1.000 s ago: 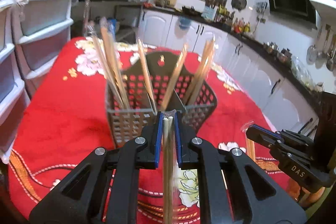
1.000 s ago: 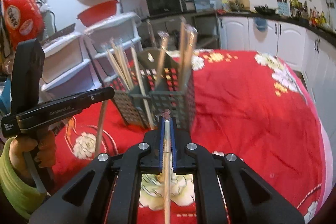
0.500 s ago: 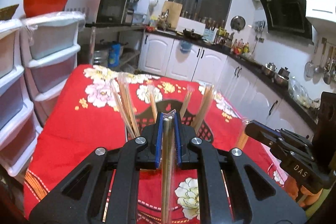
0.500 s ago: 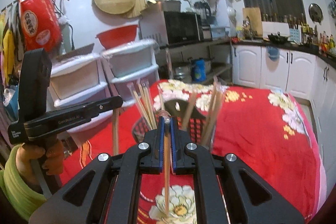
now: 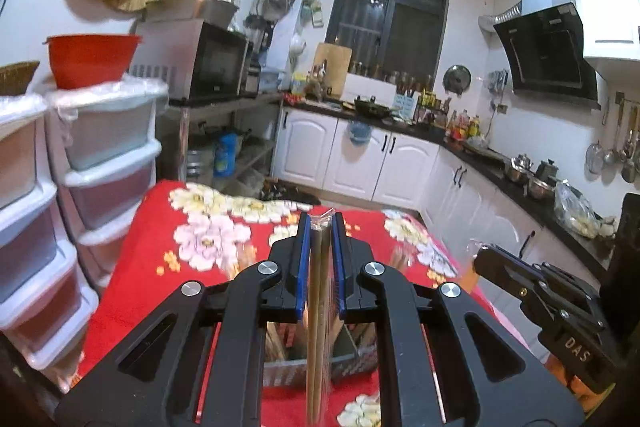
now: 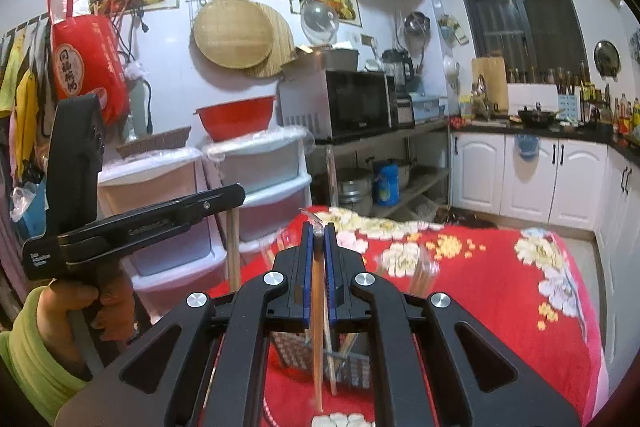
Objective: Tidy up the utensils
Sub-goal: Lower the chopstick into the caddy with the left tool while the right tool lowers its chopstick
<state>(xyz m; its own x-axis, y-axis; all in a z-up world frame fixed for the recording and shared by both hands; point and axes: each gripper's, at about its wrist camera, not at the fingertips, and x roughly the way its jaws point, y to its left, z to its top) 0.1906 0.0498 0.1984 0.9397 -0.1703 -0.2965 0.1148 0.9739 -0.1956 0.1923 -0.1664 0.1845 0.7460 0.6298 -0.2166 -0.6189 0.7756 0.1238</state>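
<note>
Left wrist view: the left tool [image 5: 320, 227] is clamping a plastic-wrapped pair of chopsticks [image 5: 318, 307], hanging down over the grey mesh utensil basket [image 5: 352, 359] on the red floral bench [image 5: 132, 267].

Right wrist view: the right tool [image 6: 319, 237] is pinching its own wrapped chopsticks [image 6: 317, 339] above the same basket [image 6: 288, 347].
</note>
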